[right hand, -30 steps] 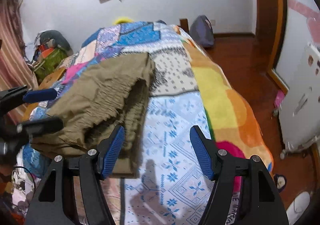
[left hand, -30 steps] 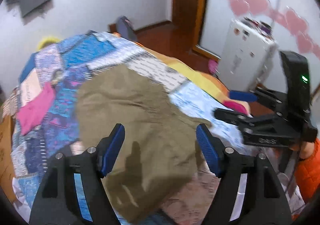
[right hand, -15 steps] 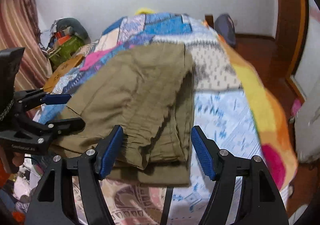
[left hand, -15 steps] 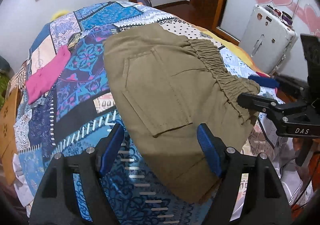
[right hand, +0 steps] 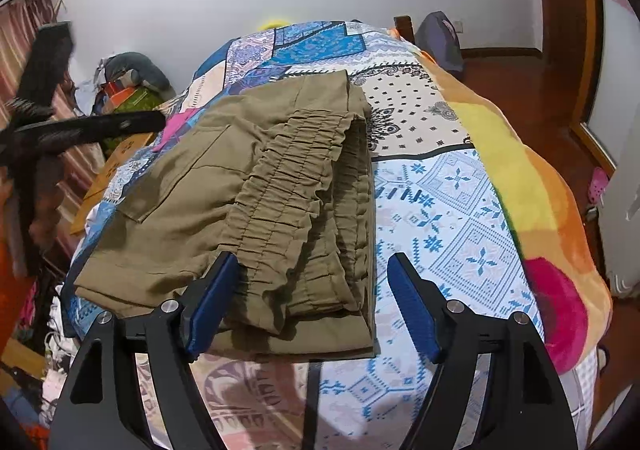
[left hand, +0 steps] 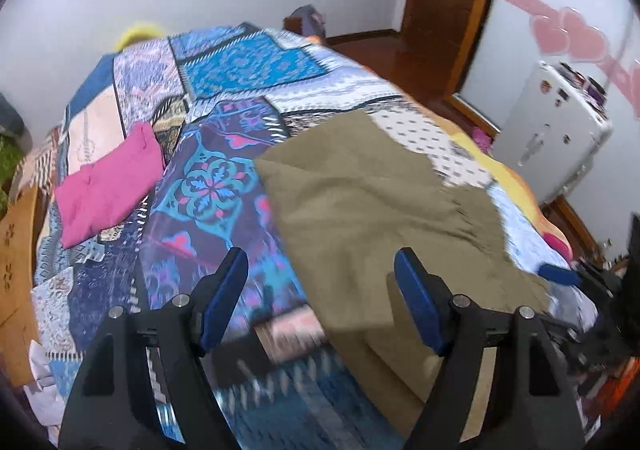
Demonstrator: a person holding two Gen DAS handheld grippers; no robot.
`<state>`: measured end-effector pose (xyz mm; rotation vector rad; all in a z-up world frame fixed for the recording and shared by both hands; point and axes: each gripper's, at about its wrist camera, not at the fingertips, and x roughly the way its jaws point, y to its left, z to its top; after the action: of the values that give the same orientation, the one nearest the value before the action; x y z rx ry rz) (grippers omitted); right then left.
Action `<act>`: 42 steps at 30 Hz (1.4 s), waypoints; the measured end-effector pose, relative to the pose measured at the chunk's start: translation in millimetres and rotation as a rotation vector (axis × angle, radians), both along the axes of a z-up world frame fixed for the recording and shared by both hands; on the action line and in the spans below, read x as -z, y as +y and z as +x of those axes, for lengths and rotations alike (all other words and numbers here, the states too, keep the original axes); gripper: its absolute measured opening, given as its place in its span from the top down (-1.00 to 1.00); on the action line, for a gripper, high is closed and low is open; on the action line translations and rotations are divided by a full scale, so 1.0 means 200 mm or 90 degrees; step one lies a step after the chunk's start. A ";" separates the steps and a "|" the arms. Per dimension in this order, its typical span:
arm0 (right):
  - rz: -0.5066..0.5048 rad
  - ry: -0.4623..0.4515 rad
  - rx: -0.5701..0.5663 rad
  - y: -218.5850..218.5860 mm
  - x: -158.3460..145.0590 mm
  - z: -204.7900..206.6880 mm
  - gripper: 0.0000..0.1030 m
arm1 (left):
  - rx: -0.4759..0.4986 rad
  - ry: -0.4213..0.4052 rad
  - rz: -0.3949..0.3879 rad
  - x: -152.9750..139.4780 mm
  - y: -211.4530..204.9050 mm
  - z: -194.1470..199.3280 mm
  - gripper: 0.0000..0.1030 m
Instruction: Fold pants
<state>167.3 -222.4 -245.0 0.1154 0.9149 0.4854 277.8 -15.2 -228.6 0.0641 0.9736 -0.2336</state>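
Note:
Olive-brown pants (right hand: 256, 190) lie folded in a stack on the patterned bedspread (right hand: 452, 210), elastic waistband facing me and a cargo pocket on top. They also show in the left wrist view (left hand: 372, 218) at centre right. My right gripper (right hand: 316, 310) is open and empty, its blue pads (right hand: 412, 310) just above the near edge of the stack. My left gripper (left hand: 320, 302) is open and empty, held above the pants' left edge. The left gripper also shows blurred at the left of the right wrist view (right hand: 92, 126).
A folded pink garment (left hand: 108, 182) lies on the bed's left side. A white suitcase (left hand: 552, 134) stands on the wooden floor at the right. A cluttered pile (right hand: 128, 86) sits by the far wall, and a backpack (right hand: 440, 38) beyond the bed.
Both grippers have drawn back from the pants, staying open. The left view has swung left and is blurred with motion. The pants lie still in their folded stack.

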 end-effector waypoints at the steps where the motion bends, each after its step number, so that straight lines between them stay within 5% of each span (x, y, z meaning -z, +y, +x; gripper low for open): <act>1: -0.004 0.000 0.000 -0.01 0.00 0.01 -0.41 | -0.006 0.007 -0.004 0.02 0.02 0.04 -0.45; 9: -0.015 0.009 0.000 -0.07 0.02 0.10 -0.41 | -0.039 0.105 -0.088 0.28 0.11 0.43 -0.28; 14: -0.030 0.010 0.002 -0.09 0.04 0.18 -0.41 | -0.029 0.083 -0.093 0.29 0.09 0.53 -0.27; 17: -0.032 0.012 0.010 -0.10 0.05 0.22 -0.41 | -0.034 0.070 -0.067 0.30 0.07 0.60 0.11; 19: -0.029 0.014 0.011 -0.10 0.05 0.25 -0.41 | -0.043 0.065 -0.053 0.31 0.07 0.65 0.66; 23: -0.040 0.008 0.015 -0.07 0.04 0.28 -0.41 | -0.047 0.062 -0.070 0.32 0.09 0.68 0.82; 28: -0.065 -0.002 0.023 -0.05 -0.03 0.27 -0.41 | -0.068 0.050 -0.070 0.27 0.16 0.60 0.89; 36: -0.038 -0.049 -0.004 0.05 -0.17 0.19 -0.41 | -0.148 0.005 0.041 0.19 0.32 0.24 0.89; 42: -0.026 -0.049 -0.051 0.20 -0.19 0.18 -0.41 | -0.208 0.002 0.031 0.17 0.49 -0.11 0.89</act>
<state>203.2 -182.1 -207.0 0.0235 0.8559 0.5410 255.0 83.3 -262.6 -0.0512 0.9784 0.0897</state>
